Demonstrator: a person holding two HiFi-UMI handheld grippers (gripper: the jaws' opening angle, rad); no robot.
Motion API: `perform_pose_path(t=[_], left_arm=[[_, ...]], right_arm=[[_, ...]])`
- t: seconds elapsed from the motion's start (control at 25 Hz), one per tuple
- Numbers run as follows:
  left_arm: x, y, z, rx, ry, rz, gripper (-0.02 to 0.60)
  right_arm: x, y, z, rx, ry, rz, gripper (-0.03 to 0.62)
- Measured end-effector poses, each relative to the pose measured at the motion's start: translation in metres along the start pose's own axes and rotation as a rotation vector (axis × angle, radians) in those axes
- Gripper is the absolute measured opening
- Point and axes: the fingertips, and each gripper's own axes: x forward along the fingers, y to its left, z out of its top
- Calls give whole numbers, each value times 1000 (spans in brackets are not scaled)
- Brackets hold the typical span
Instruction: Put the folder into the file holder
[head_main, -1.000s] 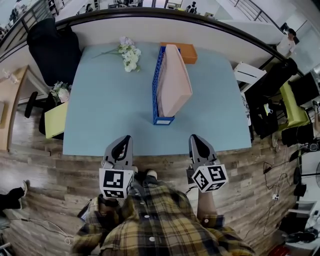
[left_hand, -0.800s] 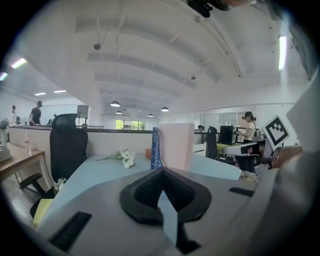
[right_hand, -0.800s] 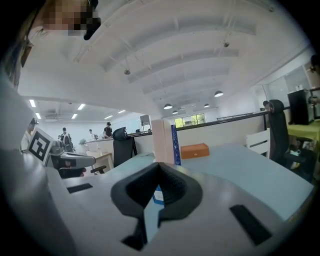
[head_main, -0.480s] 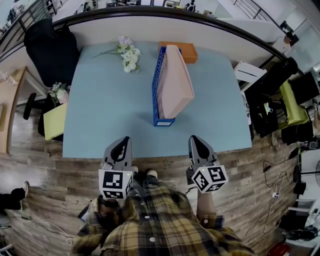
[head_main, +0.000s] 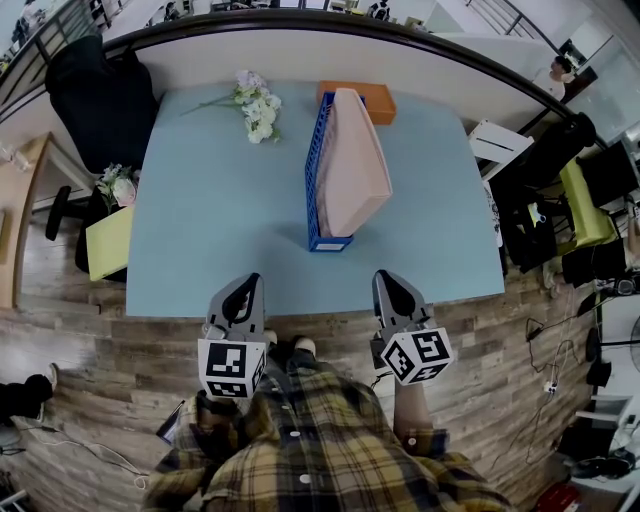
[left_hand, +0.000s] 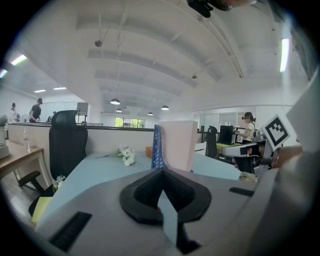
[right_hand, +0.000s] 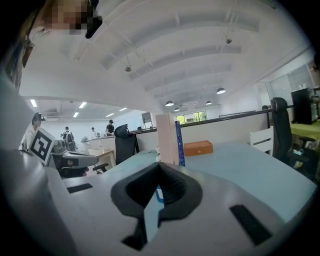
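Note:
A pink folder (head_main: 352, 165) stands upright inside the blue file holder (head_main: 316, 175) in the middle of the light blue table (head_main: 200, 230). My left gripper (head_main: 243, 296) and right gripper (head_main: 392, 290) hover side by side over the table's near edge, well short of the holder. Both are shut with nothing between their fingers. In the left gripper view the jaw tips (left_hand: 161, 170) meet, with the folder (left_hand: 177, 145) and holder (left_hand: 157, 150) straight ahead. In the right gripper view the closed tips (right_hand: 160, 165) point at the folder (right_hand: 165, 137) and the holder's blue wall (right_hand: 179, 142).
An orange box (head_main: 365, 100) lies behind the holder at the table's far edge. White flowers (head_main: 255, 105) rest at the far left. A black chair (head_main: 105, 95) stands off the left corner, and a yellow-green bin (head_main: 110, 240) with flowers sits beside the table.

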Motion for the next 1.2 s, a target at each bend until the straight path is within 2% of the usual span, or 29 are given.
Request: perform_pose_path(t=[0.28, 1.2], left_arm=[[1, 4, 0, -6, 2, -7, -9], [7, 11, 1, -2, 3, -12, -9]], right_arm=[[6, 8, 0, -13, 11, 18, 2], [8, 4, 0, -18, 12, -17, 2]])
